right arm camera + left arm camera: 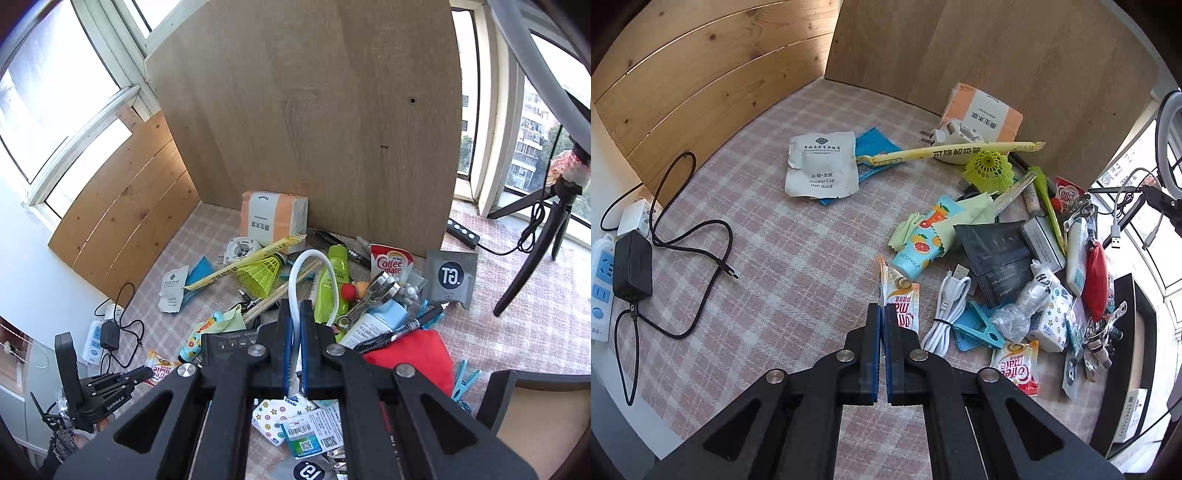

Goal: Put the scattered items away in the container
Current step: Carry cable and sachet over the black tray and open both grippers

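Our left hand-held gripper (pixel 882 314) and right hand-held gripper (pixel 295 314) share a matte black frame, blue-lined fingers (pixel 873 332) and round silver screws (pixel 846 355); one side bears white lettering, beside a dark lacy sleeve (pixel 61 445).

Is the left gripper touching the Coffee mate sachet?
Touching. In the left wrist view, the left gripper has its fingers closed on the Coffee mate sachet, which sticks out between and beyond the tips.

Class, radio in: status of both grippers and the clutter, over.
Left gripper shut on orange-white creamer sachet. Right gripper shut on white cable loop. Clutter pile still on checked cloth.
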Demonstrator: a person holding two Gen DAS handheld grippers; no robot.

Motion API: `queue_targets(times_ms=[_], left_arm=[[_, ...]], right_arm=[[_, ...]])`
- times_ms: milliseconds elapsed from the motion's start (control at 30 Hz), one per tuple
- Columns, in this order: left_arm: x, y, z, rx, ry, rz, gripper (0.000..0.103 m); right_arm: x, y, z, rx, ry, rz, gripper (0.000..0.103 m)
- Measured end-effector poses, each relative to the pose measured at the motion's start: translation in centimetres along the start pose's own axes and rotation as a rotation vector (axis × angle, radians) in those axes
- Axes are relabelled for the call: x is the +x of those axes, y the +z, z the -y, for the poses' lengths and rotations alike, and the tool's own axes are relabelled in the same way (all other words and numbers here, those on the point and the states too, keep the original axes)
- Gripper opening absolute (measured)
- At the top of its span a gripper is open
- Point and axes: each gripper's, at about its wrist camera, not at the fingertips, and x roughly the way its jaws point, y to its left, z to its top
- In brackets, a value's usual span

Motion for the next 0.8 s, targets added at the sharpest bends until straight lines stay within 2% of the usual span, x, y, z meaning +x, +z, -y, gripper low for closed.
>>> queue_targets(times_ms=[200,433,567,667,800], left_arm=[[-2.2,0.9,4.3,0.081,-0.072,0.029,0.001],[-4.0,0.4,13.6,0.235,-0.239,0.019,0.001],[-4.9,-1.1,19.9,0.335,-0.326,0.009,0.001],[-5.1,-2.7,24.6,0.409,-0.387,-0.027,0.001],[-5.5,-5.9,30.9,0.545,-0.434,-0.062,0.001]], right_arm=[[-4.2,-2.7,4.1,0.093,-0.045,0.028,0.004],[-11.0,-6.6,9.6,0.204,-0.173,0.077,0.004],[-14.6,-9.0,13.4,0.282,-0.247,0.101,0.004],[-16.6,-10.7,16.1,0.339,-0.304,0.108,0.004],[-18.9,-12.6,18.9,0.385,-0.375,0.121,0.004]])
